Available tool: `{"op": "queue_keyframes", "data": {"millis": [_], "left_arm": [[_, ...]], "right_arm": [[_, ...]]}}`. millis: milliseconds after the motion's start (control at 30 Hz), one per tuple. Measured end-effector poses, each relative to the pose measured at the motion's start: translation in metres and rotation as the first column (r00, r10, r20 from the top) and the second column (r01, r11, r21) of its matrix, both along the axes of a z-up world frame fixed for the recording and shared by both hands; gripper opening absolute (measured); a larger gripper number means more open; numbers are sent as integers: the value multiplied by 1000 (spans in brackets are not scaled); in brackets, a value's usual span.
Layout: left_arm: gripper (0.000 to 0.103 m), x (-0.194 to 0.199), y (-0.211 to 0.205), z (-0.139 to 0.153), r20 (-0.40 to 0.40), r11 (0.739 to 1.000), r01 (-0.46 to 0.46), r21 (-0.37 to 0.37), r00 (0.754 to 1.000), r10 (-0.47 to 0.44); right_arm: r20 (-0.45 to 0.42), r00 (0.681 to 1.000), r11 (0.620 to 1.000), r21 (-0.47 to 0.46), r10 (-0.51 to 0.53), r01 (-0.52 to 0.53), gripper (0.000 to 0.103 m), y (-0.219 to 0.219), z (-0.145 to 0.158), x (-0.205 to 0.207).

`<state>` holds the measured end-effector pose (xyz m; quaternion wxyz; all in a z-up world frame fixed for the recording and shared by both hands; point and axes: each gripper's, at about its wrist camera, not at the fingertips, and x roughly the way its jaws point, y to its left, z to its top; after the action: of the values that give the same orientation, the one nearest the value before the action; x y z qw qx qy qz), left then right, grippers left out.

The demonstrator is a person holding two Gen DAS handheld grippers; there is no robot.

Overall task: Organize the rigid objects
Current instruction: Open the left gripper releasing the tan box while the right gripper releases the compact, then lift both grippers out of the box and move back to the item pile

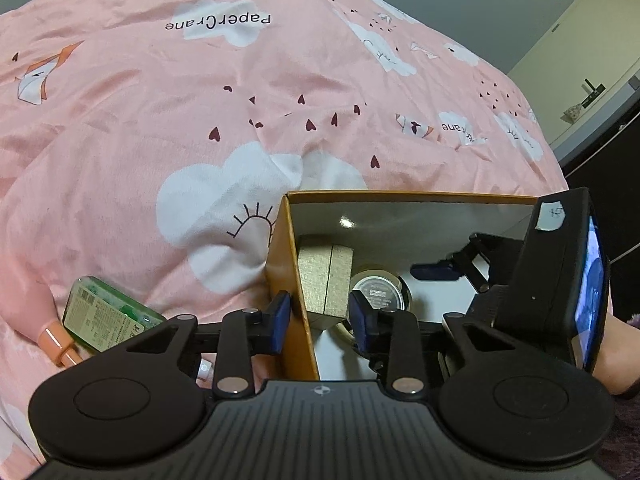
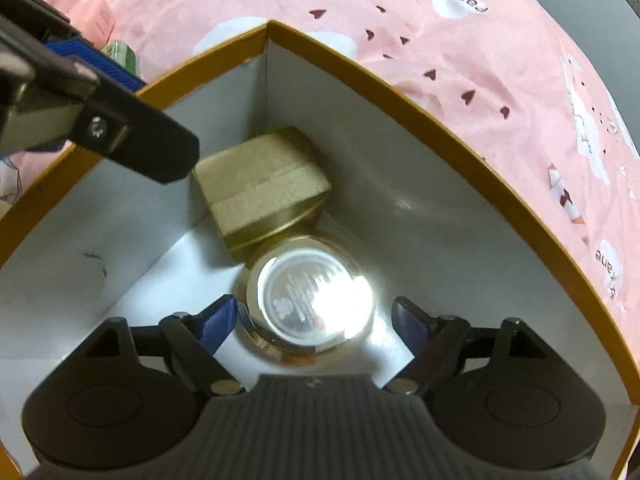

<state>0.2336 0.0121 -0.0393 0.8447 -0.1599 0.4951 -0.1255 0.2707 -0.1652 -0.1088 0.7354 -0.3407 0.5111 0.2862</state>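
Note:
An orange cardboard box [image 1: 400, 195] [image 2: 400, 76] with white inner walls lies on the pink bedcover. Inside it are a gold textured case [image 1: 324, 280] [image 2: 260, 188] in the corner and a round shiny tin [image 1: 380, 292] [image 2: 312, 300] against it. My left gripper [image 1: 320, 316] straddles the box's left wall, one pad outside and one inside, with a gap showing between the inner pad and the wall. Its fingers [image 2: 136, 136] reach over the rim in the right wrist view. My right gripper [image 2: 316, 316] [image 1: 436, 272] is down in the box, open, with the tin between its pads.
A green labelled tin [image 1: 108, 316] [image 2: 120, 56] and a pink tube [image 1: 56, 340] lie on the cover left of the box. A pink carton [image 2: 104, 20] sits beyond them. The bedcover [image 1: 240, 120] bulges behind the box. A person's hand [image 1: 616, 360] is at the right edge.

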Motion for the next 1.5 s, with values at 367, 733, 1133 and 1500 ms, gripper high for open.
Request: {"op": "queue_keyframes", "data": {"millis": [367,733,1133,1500], "left_arm": [[37,-6,-4,1,16,1000,-15,5,1000,15],[37,-17,-9,9,75,999,-21,37,997,19],[38,-58,-13,45,254,995,-25,101,967,-1],[38,-109,8,55,327,992,-101,74,942,72]], "right_arm": [[-22,993,993,25,-118,119,66,-6,-11,8],[-7,990,988,58,-141,141,73,5,9,-2],[133,962,957,200,-239,210,73,-1,65,-49],[218,901,865,431,-376,257,46,-10,106,-119]]}}
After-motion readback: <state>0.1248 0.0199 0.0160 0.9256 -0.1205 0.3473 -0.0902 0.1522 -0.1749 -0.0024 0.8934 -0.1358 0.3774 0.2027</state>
